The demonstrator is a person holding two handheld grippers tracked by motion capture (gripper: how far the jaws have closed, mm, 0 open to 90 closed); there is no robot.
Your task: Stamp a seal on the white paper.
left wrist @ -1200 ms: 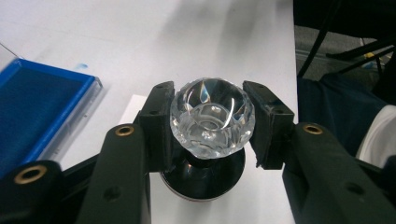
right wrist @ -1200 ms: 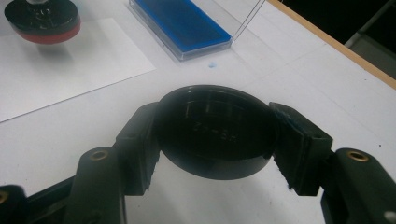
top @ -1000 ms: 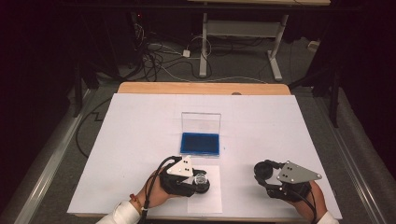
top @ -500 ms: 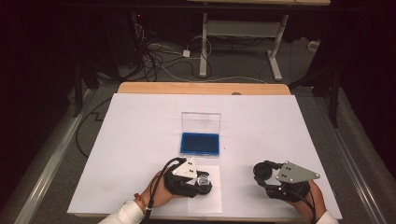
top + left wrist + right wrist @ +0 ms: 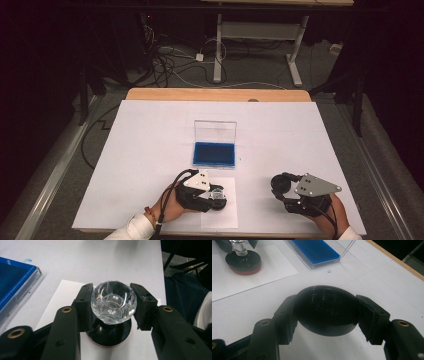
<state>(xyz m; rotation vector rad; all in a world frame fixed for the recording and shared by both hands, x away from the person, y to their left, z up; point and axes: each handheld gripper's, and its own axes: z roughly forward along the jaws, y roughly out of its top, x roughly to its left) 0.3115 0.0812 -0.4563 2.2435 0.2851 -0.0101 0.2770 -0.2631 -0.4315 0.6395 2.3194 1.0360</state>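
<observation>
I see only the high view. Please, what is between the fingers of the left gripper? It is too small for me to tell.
Observer: In the left gripper view, the left gripper is shut on a clear faceted knob; both fingers press its sides.
Operator: What is under this knob?
Observer: A round black base that stands on a white sheet. The right gripper view shows its bottom edge is red.
Operator: Does the right gripper hold something?
Observer: Yes. The right gripper is shut on a black round disc.
</observation>
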